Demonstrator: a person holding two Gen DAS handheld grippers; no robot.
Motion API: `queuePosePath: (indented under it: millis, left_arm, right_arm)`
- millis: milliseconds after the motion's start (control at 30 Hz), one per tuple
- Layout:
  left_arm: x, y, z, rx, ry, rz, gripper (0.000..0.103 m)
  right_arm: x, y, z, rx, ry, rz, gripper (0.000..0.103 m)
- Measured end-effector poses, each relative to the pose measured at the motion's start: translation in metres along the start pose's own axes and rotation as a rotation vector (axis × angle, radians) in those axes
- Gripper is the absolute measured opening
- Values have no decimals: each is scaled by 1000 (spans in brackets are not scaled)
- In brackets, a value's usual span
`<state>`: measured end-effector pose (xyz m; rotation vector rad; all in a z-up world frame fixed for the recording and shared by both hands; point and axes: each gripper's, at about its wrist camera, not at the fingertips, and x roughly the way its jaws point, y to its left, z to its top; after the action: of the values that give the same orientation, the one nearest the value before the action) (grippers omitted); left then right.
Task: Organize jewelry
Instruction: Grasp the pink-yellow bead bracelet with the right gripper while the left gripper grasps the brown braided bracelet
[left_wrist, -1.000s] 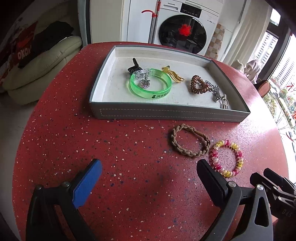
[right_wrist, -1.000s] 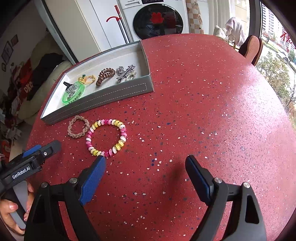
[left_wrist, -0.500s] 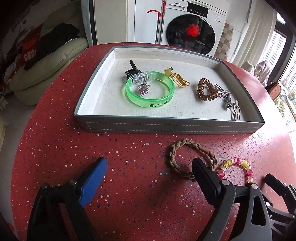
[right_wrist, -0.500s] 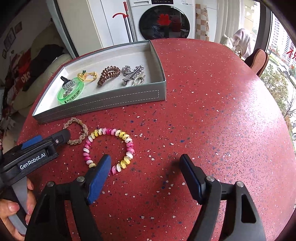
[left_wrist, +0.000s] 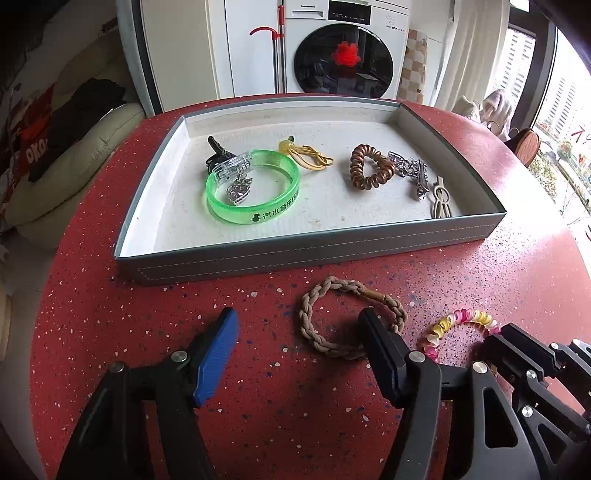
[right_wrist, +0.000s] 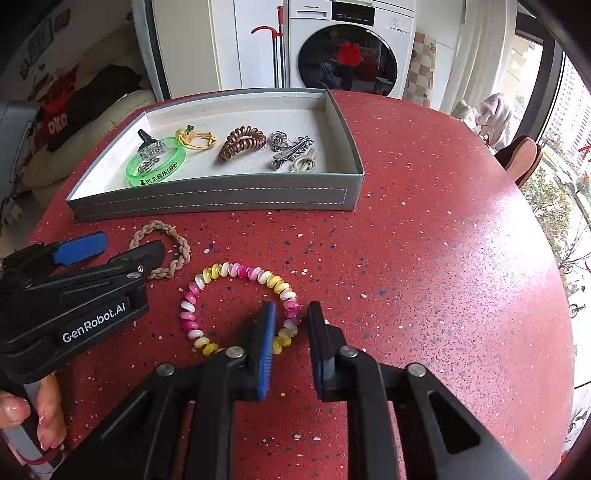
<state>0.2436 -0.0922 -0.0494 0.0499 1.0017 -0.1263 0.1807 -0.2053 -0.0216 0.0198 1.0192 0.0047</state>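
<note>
Left claw (left_wrist: 299, 332) closing — its right finger inside the braided bracelet (left_wrist: 351, 317).

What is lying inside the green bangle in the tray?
Inside the green bangle lies a silver heart-shaped charm. A clear clip rests over the rim, covering part of a black item behind.

The round red speckled table (right_wrist: 424, 240) carries a grey tray (right_wrist: 221, 199). Just before the tray lie a braided bracelet (left_wrist: 317, 295) and a beaded bracelet (right_wrist: 240, 271).
</note>
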Motion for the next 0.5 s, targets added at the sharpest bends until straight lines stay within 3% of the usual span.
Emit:
queuePosePath:
  millis: [167,267,400,500]
  left_arm:
    - [-1,0,0,11,-2,-10,81]
    - [-4,-4,0,41,-5,-27,64]
    - [-6,-11,-1,81,-7,-42,26]
    - [-9,-6,-3,73,-6,-79,25]
  right_arm:
    - [-5,-5,-2,32,-15,5,10]
    - [-15,-10,-4,59,-38,16,10]
    - [-25,-16,-5,76,-52,31,10]
    - [-31,-20,-7,93,-60,47,10]
